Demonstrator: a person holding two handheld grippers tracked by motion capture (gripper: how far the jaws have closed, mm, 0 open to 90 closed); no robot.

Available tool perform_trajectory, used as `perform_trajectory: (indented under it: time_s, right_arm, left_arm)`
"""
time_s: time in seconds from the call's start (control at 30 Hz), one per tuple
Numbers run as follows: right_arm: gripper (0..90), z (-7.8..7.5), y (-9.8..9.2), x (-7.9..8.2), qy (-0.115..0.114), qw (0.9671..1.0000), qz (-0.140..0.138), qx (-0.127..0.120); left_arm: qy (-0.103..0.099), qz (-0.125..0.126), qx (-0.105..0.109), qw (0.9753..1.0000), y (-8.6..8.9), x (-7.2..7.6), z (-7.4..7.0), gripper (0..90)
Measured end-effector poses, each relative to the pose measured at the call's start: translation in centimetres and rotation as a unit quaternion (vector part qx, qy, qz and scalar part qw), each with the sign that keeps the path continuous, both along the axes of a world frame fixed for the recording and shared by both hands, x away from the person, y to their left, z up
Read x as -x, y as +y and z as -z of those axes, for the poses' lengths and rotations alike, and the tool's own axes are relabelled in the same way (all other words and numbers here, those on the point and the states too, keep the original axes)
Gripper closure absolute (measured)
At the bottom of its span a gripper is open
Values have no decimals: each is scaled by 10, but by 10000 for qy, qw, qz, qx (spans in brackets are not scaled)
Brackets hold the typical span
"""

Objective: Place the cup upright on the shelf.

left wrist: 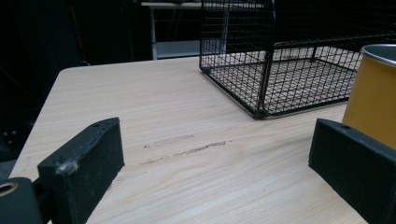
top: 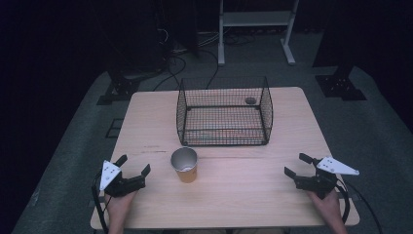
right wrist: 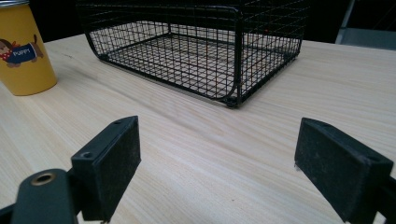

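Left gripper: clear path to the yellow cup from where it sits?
Probably yes. The left gripper is open and the cup stands upright just to its right, with bare table between them. The wire basket sits farther back, apart from the cup, so nothing looks in the way.

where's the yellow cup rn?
High view: the yellow cup stands upright on the table, just in front of the wire basket, nearer the left claw.

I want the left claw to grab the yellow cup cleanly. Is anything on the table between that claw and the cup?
Nothing visible does. The left claw sits open just left of the yellow cup, with bare wooden table between them. The wire basket stands farther back, behind the cup, off that path.
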State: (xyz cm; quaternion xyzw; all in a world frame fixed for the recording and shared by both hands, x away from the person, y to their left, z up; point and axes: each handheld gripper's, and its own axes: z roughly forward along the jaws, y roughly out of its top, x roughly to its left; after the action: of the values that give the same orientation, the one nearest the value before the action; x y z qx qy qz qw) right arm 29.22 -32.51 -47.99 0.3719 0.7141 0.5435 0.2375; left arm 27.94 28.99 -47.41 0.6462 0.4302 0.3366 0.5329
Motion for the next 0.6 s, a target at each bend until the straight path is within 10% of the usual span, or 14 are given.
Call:
perform_trajectory:
  time_s: [0.6]
  right_arm:
    - [134, 0, 1, 0, -1, 10000, -18, 30]
  left_arm:
    - [-80, 643, -241, 9976, -31, 11, -3, 26]
